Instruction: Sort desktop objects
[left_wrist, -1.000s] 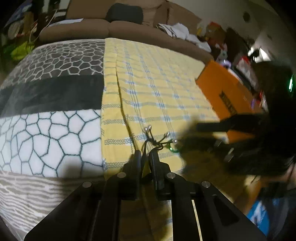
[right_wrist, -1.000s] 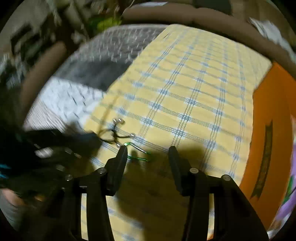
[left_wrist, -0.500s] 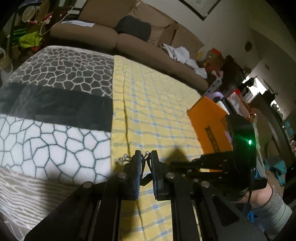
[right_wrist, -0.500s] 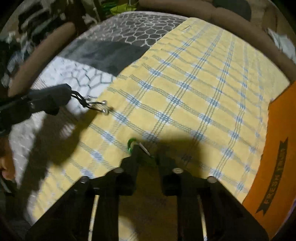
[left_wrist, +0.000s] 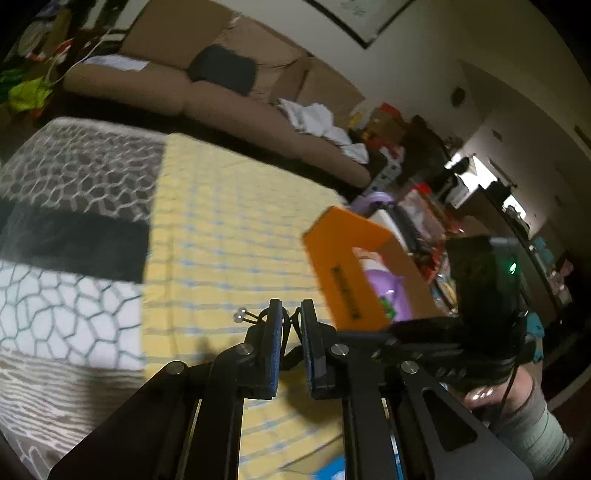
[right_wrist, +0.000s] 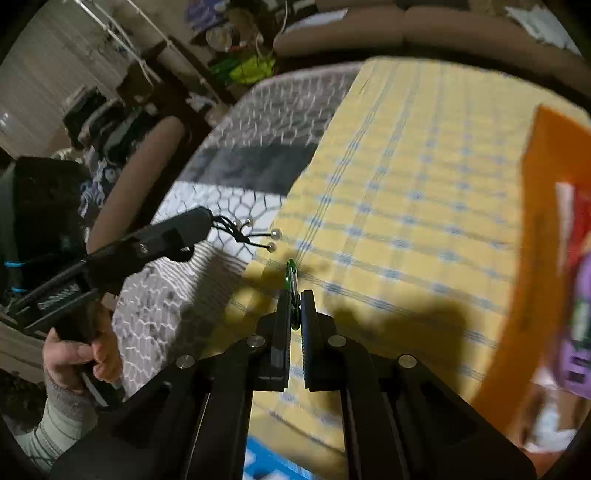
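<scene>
Both grippers loaded, lifted off cloth.
Left gripper (left_wrist: 291, 322) is clamped on black cords (right_wrist: 236, 232); right gripper (right_wrist: 295, 308) pinches green clip (right_wrist: 291, 275), long axis toward 12; orange box (right_wrist: 532, 236) sits at 3, nearer right.

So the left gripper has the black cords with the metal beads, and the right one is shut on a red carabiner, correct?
Not quite: the carabiner in the right gripper is green, as the right wrist view shows. The left gripper does hold the black cords with metal beads.
</scene>
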